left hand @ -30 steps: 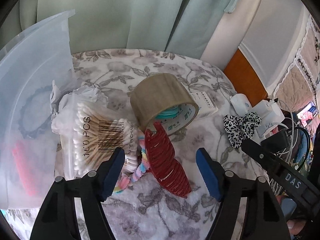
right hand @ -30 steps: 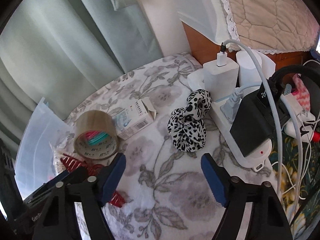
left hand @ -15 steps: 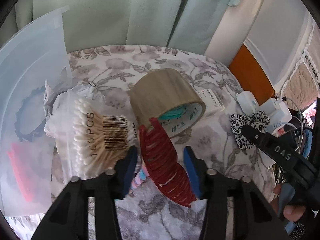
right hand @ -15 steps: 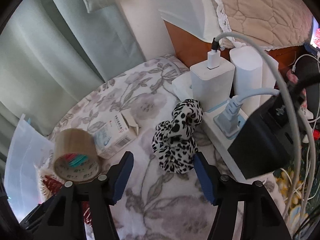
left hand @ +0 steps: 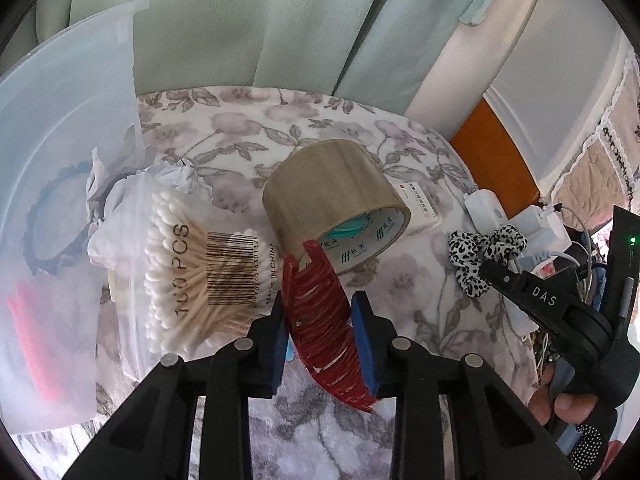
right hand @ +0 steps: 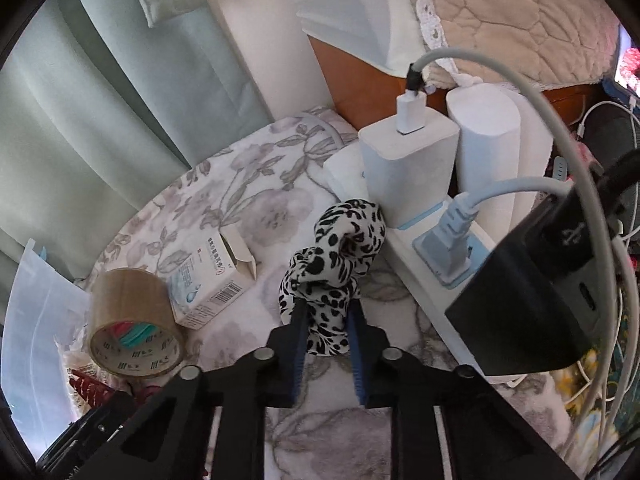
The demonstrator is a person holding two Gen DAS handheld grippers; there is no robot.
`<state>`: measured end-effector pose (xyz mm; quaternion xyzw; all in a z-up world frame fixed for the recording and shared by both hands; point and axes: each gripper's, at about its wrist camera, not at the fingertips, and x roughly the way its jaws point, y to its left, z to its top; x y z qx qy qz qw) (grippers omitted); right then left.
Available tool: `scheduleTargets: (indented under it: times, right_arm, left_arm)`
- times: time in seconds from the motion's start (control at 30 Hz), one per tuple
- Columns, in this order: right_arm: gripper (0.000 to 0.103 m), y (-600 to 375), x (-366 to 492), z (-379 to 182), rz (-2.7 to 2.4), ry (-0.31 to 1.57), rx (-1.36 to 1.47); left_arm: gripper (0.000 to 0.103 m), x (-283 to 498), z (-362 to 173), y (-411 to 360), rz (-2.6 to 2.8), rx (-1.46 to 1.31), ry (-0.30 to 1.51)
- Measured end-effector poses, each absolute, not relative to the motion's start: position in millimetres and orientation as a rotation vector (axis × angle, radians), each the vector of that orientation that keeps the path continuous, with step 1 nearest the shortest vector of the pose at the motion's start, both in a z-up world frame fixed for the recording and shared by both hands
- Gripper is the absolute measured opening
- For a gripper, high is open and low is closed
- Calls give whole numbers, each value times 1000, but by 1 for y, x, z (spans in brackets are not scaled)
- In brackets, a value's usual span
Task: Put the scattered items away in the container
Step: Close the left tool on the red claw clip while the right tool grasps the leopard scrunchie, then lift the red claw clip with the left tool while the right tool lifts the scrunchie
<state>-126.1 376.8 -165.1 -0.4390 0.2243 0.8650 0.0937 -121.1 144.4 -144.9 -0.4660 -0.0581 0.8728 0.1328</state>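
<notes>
Two handheld grippers work a table (left hand: 404, 292) draped in a grey floral cloth, each closing on a piece of clutter. The left gripper (left hand: 320, 336) straddles a red hair claw clip (left hand: 320, 320); its blue-padded fingers (left hand: 362, 340) stand narrow and are closing, one on each flank of the clip, whose toothed back rises between them and leans toward a roll of brown packing tape (left hand: 336, 196). The pads appear to touch the clip's sides, though how firmly they press cannot be told.

The right gripper (right hand: 326, 340) has its fingers (right hand: 356, 344) pinched nearly together on the lower end of a black-and-white spotted scrunchie (right hand: 332, 256); the fabric bunches up beyond the fingertips, just beside a white power strip (right hand: 404, 248) along the table's right edge, where a white charger (right hand: 408, 168) and a black adapter (right hand: 532, 292) are plugged in.

At the table's left edge stands the translucent plastic container (left hand: 68, 128), with a dark ring and something pink seen dimly through its wall. Against it lies a clear bag of cotton swabs (left hand: 192, 276), just left of the left gripper's fingers. A small white carton (right hand: 212, 284) rests beside the tape roll toward the middle of the table. A hand (left hand: 568, 400) grips the right tool's handle.
</notes>
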Motion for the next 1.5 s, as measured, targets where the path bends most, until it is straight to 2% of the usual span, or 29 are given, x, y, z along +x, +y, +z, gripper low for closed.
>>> scheduleTargets:
  times: [0.07, 0.3, 0.67, 0.73, 0.93, 1.17, 1.5]
  right_arm:
    - [14, 376, -125, -160, 2573, 656, -1303]
    - [13, 371, -112, -143, 2628, 660, -1251]
    - [13, 371, -84, -123, 2671, 687, -1155]
    - [13, 372, -79, -118, 2590, 627, -1156]
    - [13, 369, -67, -99, 2666, 708, -1127]
    - [13, 370, -55, -78, 2690, 728, -1077]
    - [13, 366, -41, -56, 2733, 735, -1021]
  left_arm:
    - [25, -119, -143, 144, 2523, -1361, -172]
    - [19, -111, -133, 136, 2523, -1354, -186]
    - [15, -89, -98, 128, 2509, -1247, -193]
    - [15, -85, -90, 125, 2504, -1224, -202]
    - [14, -78, -68, 112, 2442, -1162, -347]
    - [13, -73, -38, 104, 2449, -1088, -382]
    - [13, -75, -15, 92, 2233, -1064, -686]
